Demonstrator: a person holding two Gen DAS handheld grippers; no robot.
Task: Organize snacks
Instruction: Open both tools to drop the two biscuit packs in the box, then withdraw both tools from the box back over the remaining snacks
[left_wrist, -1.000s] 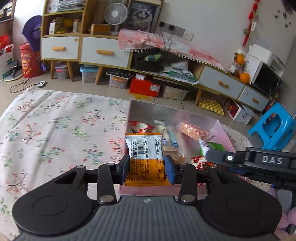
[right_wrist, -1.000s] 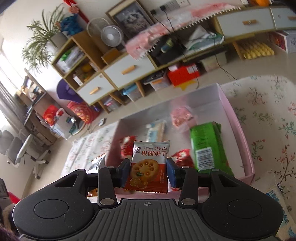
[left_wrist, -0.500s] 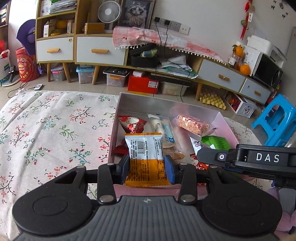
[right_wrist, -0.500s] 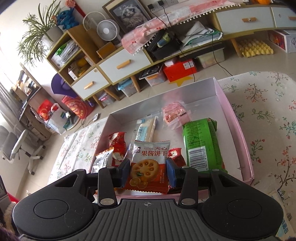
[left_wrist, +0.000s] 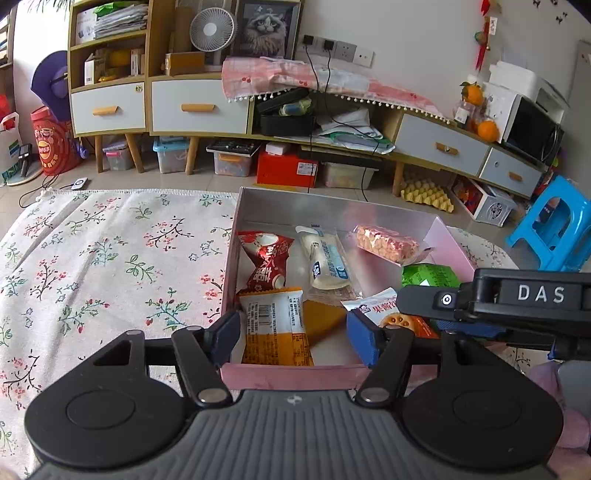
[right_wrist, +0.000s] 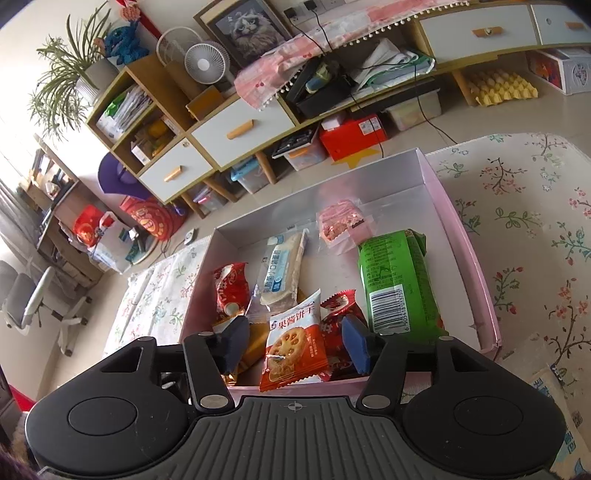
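Your left gripper (left_wrist: 293, 338) and right gripper (right_wrist: 295, 347) are both gaping wide, gripping nothing, while the orange-and-white packet (left_wrist: 275, 326) and jam-biscuit packet (right_wrist: 295, 347) are lying at the pink box's (right_wrist: 474, 254) 6 o'clock edge.

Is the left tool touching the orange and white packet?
Apart. The left wrist view shows the left tool open, with gaps between its pads and the orange and white packet.

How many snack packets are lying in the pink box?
7: red twist left, white bar and pink pack at back, green pack right, orange pack, biscuit pack and small red pack in front. Others may hide underneath.
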